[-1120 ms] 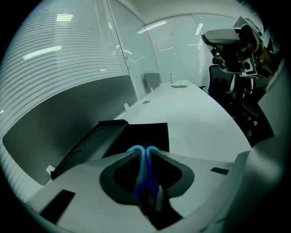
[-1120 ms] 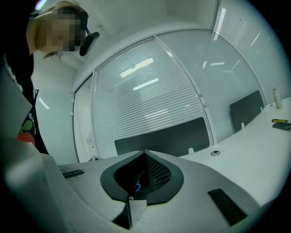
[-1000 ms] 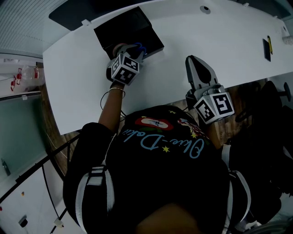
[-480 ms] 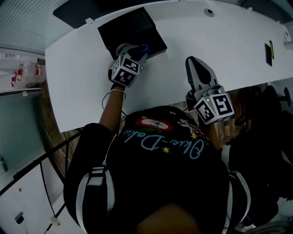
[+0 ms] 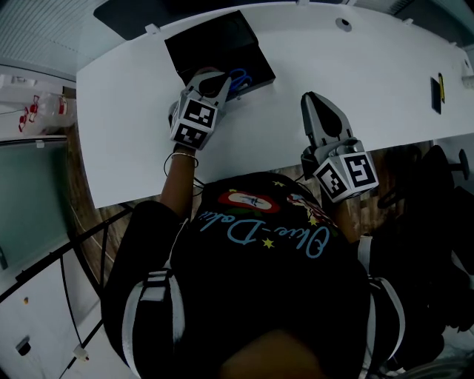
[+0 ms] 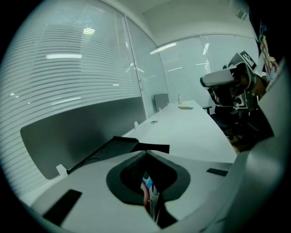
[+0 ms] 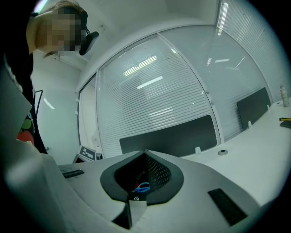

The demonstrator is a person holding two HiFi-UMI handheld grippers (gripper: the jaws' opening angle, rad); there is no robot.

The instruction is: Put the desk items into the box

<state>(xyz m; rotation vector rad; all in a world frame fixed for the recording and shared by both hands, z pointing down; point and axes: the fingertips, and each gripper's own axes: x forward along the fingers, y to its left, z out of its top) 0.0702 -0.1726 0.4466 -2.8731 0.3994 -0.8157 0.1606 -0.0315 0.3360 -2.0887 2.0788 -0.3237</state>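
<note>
Left tongs (image 5: 212, 81) just closed, seemingly empty, above box (image 5: 215, 44) far left; something blue (image 5: 238, 78) lies inside. Right tongs (image 5: 312, 100) closed, nothing held. Black-yellow items (image 5: 435, 90) far right on bench (image 5: 333, 59) not yet boxed.

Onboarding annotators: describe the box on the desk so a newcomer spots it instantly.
On the long white desk, go to the left end, beside the dark divider panel at the far edge. The box lies there at an angle: the only large black thing on the top, while the other dark item, a slab at the right end, is small and narrow.
</note>
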